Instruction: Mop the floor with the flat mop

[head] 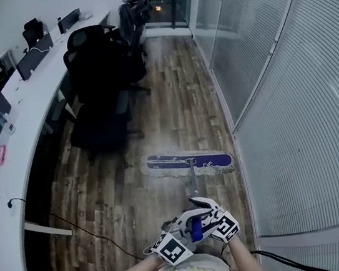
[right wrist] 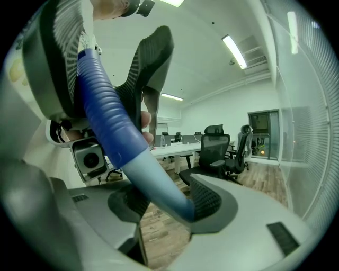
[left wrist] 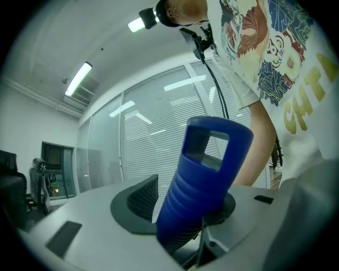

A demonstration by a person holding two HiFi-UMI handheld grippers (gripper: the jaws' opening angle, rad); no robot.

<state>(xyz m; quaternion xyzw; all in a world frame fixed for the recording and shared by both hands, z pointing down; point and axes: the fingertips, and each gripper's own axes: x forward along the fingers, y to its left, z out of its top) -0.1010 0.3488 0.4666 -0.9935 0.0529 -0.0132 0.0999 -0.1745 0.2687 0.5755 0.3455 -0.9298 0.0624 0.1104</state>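
Observation:
The flat mop head [head: 189,163], purple with a pale fringe, lies flat on the wooden floor [head: 171,106] ahead of me. Its thin pole [head: 193,182] runs back to a blue ribbed handle [head: 196,227] between my two grippers. My left gripper [head: 185,230] is shut on the handle's top end [left wrist: 204,185], which has a square hole. My right gripper [head: 212,215] is shut on the handle lower down, where the ribbed blue meets the pale sleeve [right wrist: 153,174], which presses against the right pad [right wrist: 207,202]. The other gripper's camera [right wrist: 90,156] shows behind the handle.
Black office chairs [head: 95,79] stand at the left beside a long curved white desk [head: 28,137] with monitors. A glass wall with blinds [head: 288,82] runs along the right. A black cable [head: 89,233] trails over the floor at the lower left. A doorway [head: 162,0] lies at the far end.

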